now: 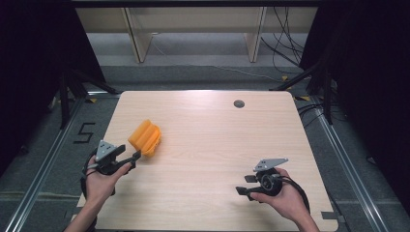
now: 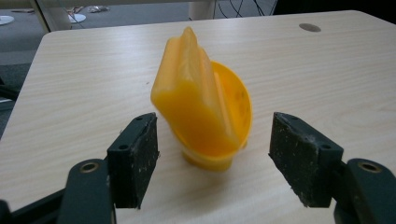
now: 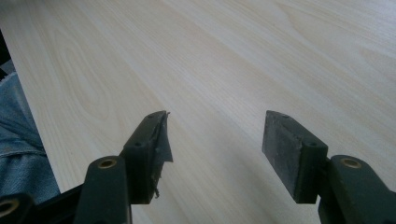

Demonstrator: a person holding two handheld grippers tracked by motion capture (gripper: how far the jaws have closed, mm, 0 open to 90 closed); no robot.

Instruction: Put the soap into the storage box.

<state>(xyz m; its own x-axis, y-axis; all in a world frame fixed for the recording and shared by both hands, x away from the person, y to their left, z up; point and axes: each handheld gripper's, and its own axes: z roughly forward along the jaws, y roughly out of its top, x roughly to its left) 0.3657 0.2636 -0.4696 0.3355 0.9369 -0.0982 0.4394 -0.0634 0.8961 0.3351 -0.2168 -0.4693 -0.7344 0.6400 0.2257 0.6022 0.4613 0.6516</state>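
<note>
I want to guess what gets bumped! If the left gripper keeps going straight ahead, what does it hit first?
Most likely the orange plastic thing, which sits right ahead of the left gripper, in line with the gap between its open jaws.

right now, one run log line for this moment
left tongs: open, orange plastic piece between jaws, not gripped | right tongs: open, over bare table | piece on table, left side

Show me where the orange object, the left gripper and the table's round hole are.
orange object (image 2: pixel 196 112): left gripper view, its front face.
left gripper (image 1: pixel 137 158): high view, between its jaw tips.
round hole (image 1: pixel 239 103): high view, its middle.
</note>
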